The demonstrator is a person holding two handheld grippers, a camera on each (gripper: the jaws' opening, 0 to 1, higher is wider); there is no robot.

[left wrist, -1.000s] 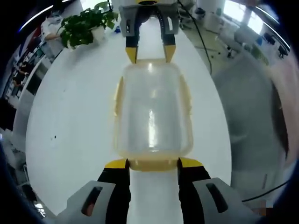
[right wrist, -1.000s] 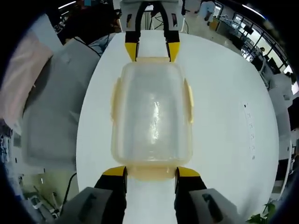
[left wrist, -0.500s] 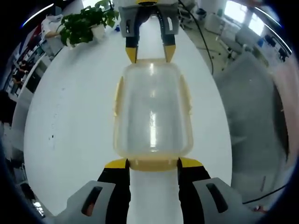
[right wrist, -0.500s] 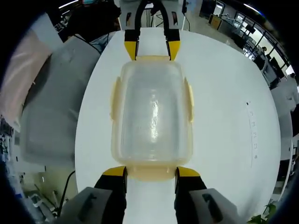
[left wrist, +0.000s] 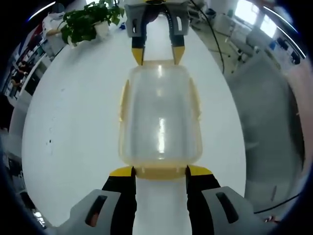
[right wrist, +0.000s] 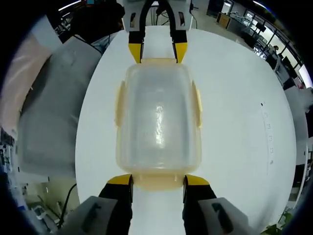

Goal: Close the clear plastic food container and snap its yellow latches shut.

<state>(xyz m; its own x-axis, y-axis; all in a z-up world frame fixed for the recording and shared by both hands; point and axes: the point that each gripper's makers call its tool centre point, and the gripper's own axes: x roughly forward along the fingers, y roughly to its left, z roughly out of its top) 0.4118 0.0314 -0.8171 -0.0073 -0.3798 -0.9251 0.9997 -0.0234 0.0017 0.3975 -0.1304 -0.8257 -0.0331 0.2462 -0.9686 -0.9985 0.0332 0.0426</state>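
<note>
While the container (left wrist: 160,117) lies on the white table (left wrist: 78,122), both claws, left (left wrist: 160,171) and right (right wrist: 157,180), stand spread against its end latches.

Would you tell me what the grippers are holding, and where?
Each gripper, left and right, stands at an opposite short end of the food container; a firm grip cannot be told.

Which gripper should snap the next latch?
Neither stands out: the left gripper and right gripper each sit open at opposite end latches of the container. Each takes its own near end latch.
</note>
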